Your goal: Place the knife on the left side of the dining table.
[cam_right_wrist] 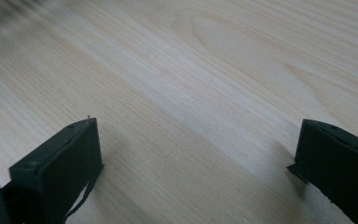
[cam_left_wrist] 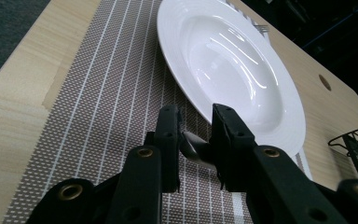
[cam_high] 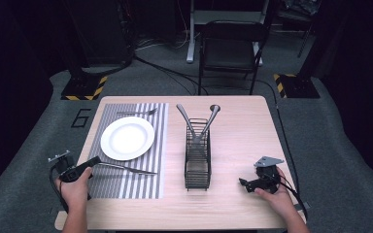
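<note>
Gripping a knife (cam_high: 126,168) by its handle end, our left tool (cam_high: 93,162) sits at the near left corner of the surface (cam_high: 233,131), jaws narrow with the metal handle (cam_left_wrist: 193,148) pinched between them. We see the left hand (cam_high: 76,187) wrapped round the tool body, forearm coming up from the near edge, tool pointing toward the right edge and tilted low over the striped placemat (cam_high: 126,184). The knife lies across the placemat's near half, blade pointing to the right edge, just nearer than the white plate (cam_high: 127,138). In the left gripper view the plate rim (cam_left_wrist: 242,119) sits just beyond the jaw tips; whether the knife rests on the mat or is lifted off it, we cannot tell.

Our right tool (cam_high: 245,183) rests near the near right corner, on bare wood. The right hand (cam_high: 277,194) holds it from behind, forearm angled in from the near right, jaws aimed toward the left edge. In the right gripper view its jaws stand wide apart with bare wood between them.

A fork (cam_high: 137,112) lies on the far edge of the placemat, beyond the plate. A black wire caddy (cam_high: 197,160) stands mid-surface, between the two hands, with two utensils (cam_high: 196,119) leaning out of its far end, crossed.
</note>
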